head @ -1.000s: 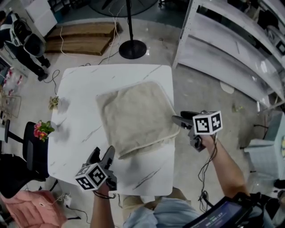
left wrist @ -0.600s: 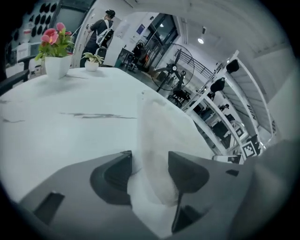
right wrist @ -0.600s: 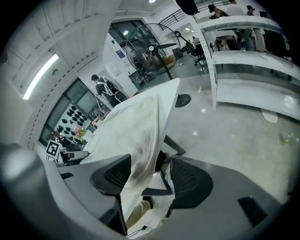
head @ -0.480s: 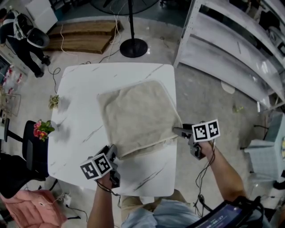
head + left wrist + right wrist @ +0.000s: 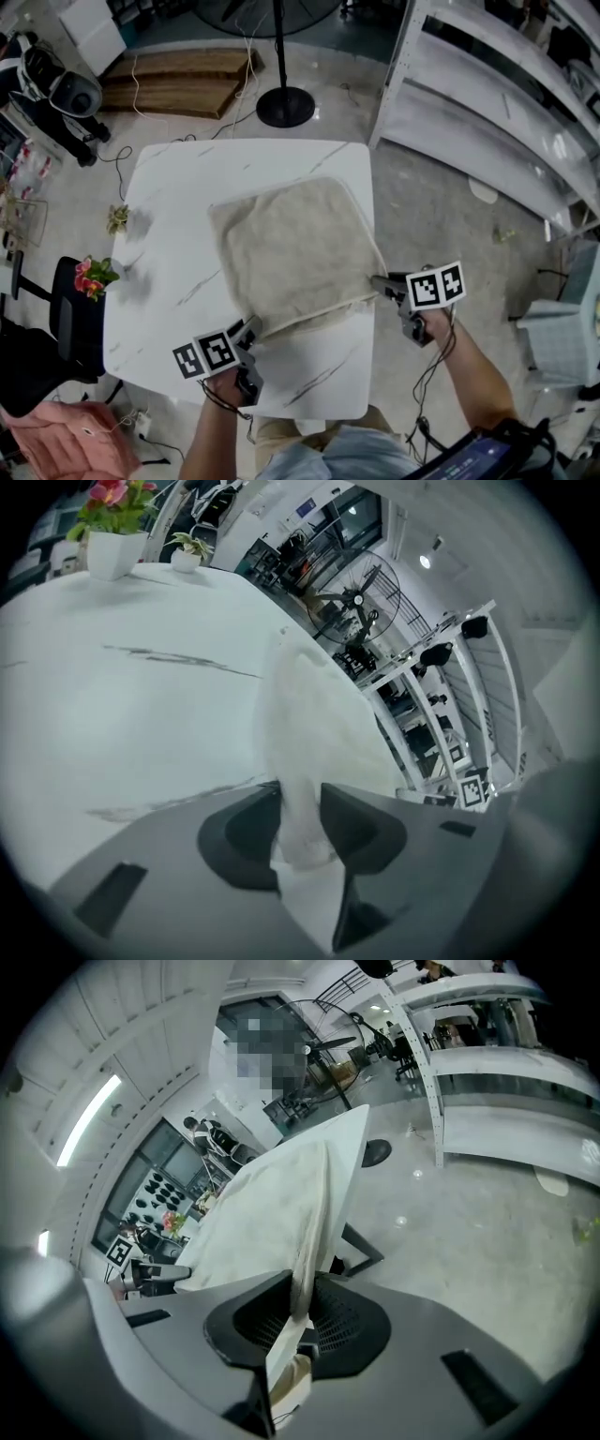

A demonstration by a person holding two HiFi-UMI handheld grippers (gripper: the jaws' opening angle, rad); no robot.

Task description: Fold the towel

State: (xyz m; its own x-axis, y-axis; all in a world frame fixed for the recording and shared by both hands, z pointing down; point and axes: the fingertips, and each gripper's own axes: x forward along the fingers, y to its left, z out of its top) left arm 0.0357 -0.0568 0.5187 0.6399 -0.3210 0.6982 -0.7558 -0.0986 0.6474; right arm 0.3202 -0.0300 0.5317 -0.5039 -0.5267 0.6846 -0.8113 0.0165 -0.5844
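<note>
Forearms enter from the bottom edge of the head view and slant down toward the white marbled counter (image 5: 178, 216). The left hand (image 5: 232, 382) holds the left tool (image 5: 251, 325) at the towel's near left corner. The right hand (image 5: 424, 323) holds the right tool (image 5: 377, 279) at the near right corner, just past the counter's right edge. The beige towel (image 5: 295, 248) lies spread on the right half of the counter, its near edge running between the two tools. In the head view each tool's marker cube covers most of its body, and contact at the corners is hard to make out. The left gripper view settles it: the left tool (image 5: 300, 817) has just been closing and its jaws are clenched on a bunched fold of towel (image 5: 300, 724) that rises from between them. The right gripper view shows the right tool (image 5: 302, 1321), also just closed, pinching a thinner edge of towel (image 5: 272, 1213), with cloth hanging below the jaws. Each gripper view also catches the opposite tool's marker cube (image 5: 473, 787) across the cloth. The right gripper view alone shows the shelving rack (image 5: 506, 1054) from the side. The person's torso is cut off at the bottom of the head view. Whether the towel is one layer or several cannot be told.
</note>
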